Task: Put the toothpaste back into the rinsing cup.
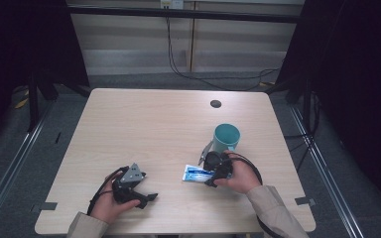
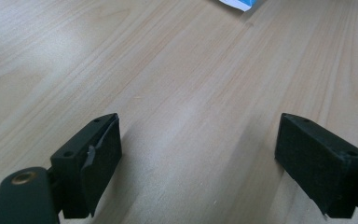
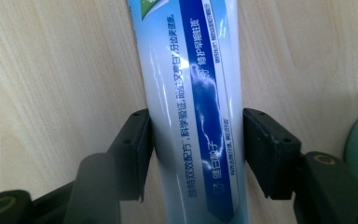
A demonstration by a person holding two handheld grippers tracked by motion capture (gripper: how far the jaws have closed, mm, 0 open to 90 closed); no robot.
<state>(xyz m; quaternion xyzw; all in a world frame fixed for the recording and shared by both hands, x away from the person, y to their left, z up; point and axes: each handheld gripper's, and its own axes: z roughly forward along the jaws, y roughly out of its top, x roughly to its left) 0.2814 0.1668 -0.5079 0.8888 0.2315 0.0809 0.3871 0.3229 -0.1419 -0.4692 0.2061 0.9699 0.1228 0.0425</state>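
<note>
Table [image 1: 144, 124] pale wood, dark curtains | left fingers [image 2: 193, 163] wide | right fingers [image 3: 193, 154] clamping toothpaste tube [image 3: 191, 93]

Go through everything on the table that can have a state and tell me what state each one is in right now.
Toothpaste tube: lying flat on the table, clamped at both sides by the right tool's pads.
Teal mug: upright, looks empty, just beyond the tube.
Right tool: shut on the tube.
Left tool: open, nothing between its jaws, resting low over bare tabletop.

Open tongs [image 2: 198, 158] over bare table [image 2: 168, 70]
</note>
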